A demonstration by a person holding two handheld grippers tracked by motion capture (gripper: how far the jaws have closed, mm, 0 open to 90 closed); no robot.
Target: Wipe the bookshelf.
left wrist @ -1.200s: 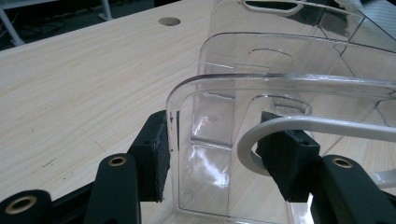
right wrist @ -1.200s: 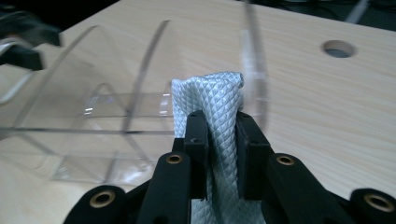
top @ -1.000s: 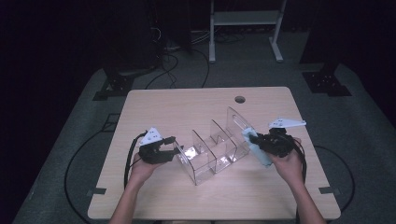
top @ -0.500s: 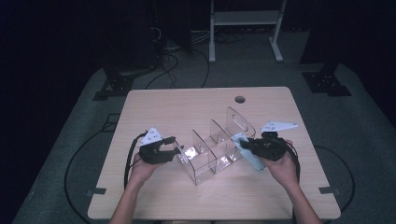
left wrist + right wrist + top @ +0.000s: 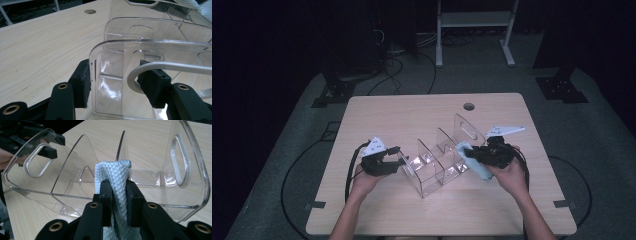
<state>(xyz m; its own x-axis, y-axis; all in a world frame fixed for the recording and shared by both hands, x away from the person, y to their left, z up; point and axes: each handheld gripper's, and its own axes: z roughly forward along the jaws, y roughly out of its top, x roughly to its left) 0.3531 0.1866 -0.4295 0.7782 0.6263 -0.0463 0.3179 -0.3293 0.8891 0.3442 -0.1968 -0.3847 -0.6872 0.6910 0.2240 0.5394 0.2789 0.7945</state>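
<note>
Left tongs [image 5: 120,82]: I have them clamped on the end wall of the clear plastic divided rack [image 5: 437,162].
Right tongs [image 5: 117,195]: I pinch the pale blue quilted cloth [image 5: 115,173] against the rack.
Rack: mid light wooden tabletop [image 5: 412,115].

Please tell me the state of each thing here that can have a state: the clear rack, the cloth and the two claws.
Rack: upright on the table, compartments empty, end wall gripped.
Cloth: bunched, pinched, off the table.
Left claw: shut on the rack's end wall.
Right claw: shut on the cloth.
</note>
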